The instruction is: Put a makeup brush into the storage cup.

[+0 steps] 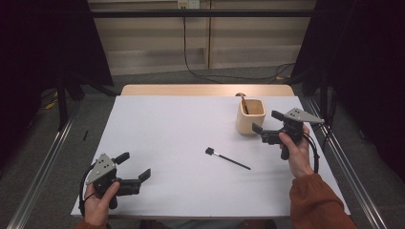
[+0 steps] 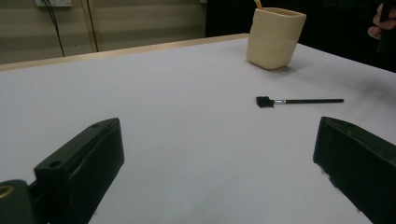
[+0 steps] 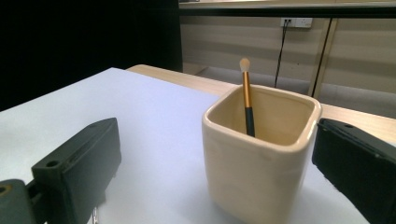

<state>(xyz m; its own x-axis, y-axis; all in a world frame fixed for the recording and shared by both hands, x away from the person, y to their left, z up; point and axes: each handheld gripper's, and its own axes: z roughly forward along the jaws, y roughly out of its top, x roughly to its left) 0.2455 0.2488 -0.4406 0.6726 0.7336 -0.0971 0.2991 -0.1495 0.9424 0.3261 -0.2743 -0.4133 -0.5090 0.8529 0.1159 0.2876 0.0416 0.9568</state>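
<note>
Both grippers' fingers spread and empty, right gripper (image 1: 266,125) beside the cup (image 1: 250,116), brush (image 1: 227,159) lying between them

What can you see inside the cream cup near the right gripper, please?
Inside the cream cup one brush stands leaning, with a gold and black handle and pale tip up. Its lower end and the cup's bottom are hidden by the wall.

Cream ceramic cup (image 1: 250,116), plain. Brush in cup (image 3: 247,100): gold and black handle, pale tip. Loose brush (image 1: 227,159): all black. Table cover (image 1: 167,143): plain white.
</note>
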